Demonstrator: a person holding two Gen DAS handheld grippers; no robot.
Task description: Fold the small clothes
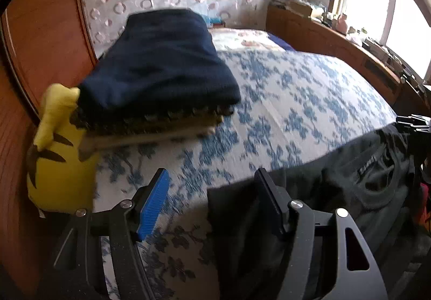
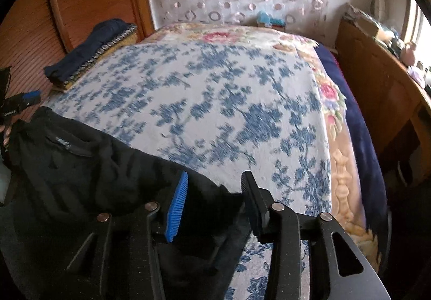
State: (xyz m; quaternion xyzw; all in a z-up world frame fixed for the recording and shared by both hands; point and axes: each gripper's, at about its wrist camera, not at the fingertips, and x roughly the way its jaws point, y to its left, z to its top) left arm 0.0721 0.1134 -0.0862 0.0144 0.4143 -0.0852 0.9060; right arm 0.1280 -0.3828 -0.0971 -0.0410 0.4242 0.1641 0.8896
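Two grippers are held with fingers apart over a black garment (image 2: pixel 80 165) spread on the near edge of the blue-flowered bedspread (image 2: pixel 215 100): the left gripper (image 1: pixel 212 197) and the right gripper (image 2: pixel 215 200) each straddle an edge of its cloth, unpinched. Folded clothes (image 1: pixel 159 71) are stacked beside a yellow plush toy (image 1: pixel 56 154).

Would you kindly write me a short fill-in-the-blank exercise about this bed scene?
1. The top garment of the folded stack is navy ____.
2. The bedspread bears a blue ____ pattern.
3. The soft toy beside the stack is ____ with dark stripes.
4. The unfolded garment at the near edge is ____.

Answers: blue; floral; yellow; black
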